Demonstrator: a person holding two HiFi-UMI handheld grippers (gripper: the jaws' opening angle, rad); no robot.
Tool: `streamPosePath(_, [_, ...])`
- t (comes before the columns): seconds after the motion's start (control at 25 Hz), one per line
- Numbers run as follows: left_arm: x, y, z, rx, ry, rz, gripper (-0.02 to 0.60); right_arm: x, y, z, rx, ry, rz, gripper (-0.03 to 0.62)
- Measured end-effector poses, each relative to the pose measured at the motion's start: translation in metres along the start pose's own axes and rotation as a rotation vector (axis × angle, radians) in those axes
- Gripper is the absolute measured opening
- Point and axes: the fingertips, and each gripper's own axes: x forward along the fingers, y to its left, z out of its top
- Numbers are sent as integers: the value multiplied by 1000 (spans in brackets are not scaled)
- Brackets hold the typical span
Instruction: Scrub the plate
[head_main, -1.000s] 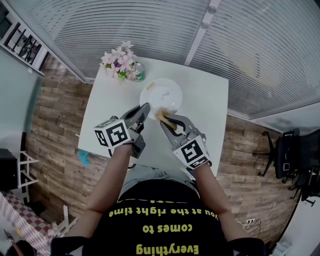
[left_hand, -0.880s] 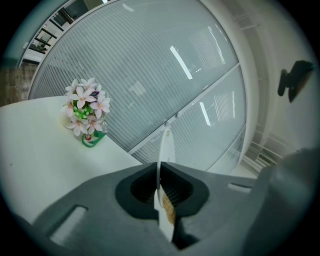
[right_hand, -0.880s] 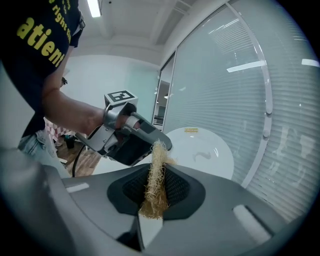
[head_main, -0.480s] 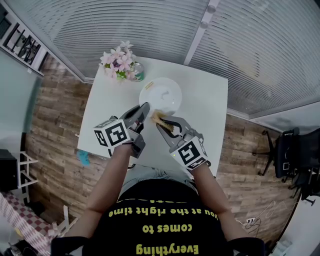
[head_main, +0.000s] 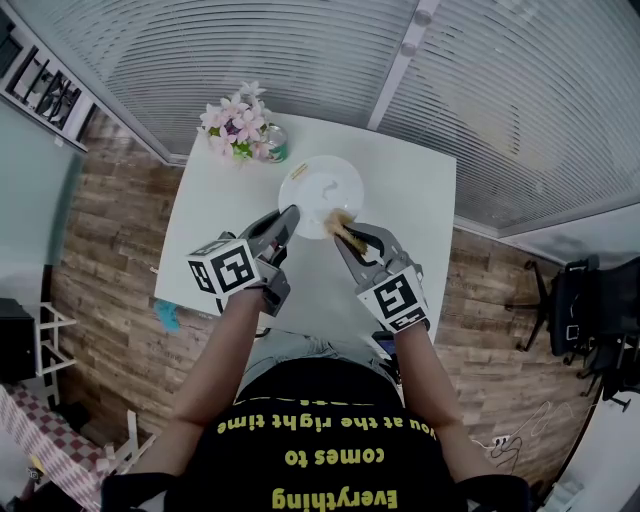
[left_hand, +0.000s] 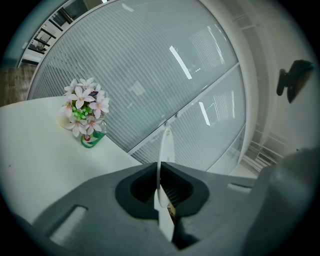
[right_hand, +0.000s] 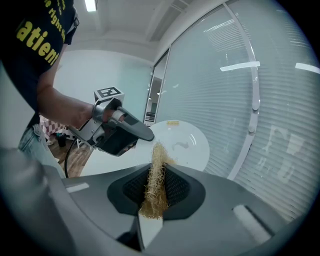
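L hand-held gripper (head_main: 289, 214) clamped on plate (head_main: 328, 180) rim; R hand-held gripper (head_main: 346, 230) pinches scrubber (right_hand: 156, 177) at near edge.

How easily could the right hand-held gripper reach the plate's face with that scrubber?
Probably easily. The left hand-held gripper pinches the plate only at its near rim, so the face looks open to the scrubber in the right hand-held gripper. Nothing stands between them.
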Motion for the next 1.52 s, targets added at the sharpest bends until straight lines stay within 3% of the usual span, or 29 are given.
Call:
streamPosePath(0.4, [1, -1, 2, 11, 2, 5, 8, -15, -39, -10, 51, 6, -91, 51])
streamPosePath(0.64, [1, 1, 0, -2, -1, 4, 8, -16, -40, -12, 56, 6, -84, 51])
streamPosePath(0.96, [4, 6, 4, -7, -13, 21, 8, -4, -17, -12, 50, 7, 4, 51])
streamPosePath(1.4, [14, 9, 2, 10, -6, 31, 8, 12, 23, -5, 49, 8, 210, 51])
streamPosePath(1.52, [16, 9, 3, 26, -6, 32, 8, 8, 25, -2, 48, -4, 219, 51])
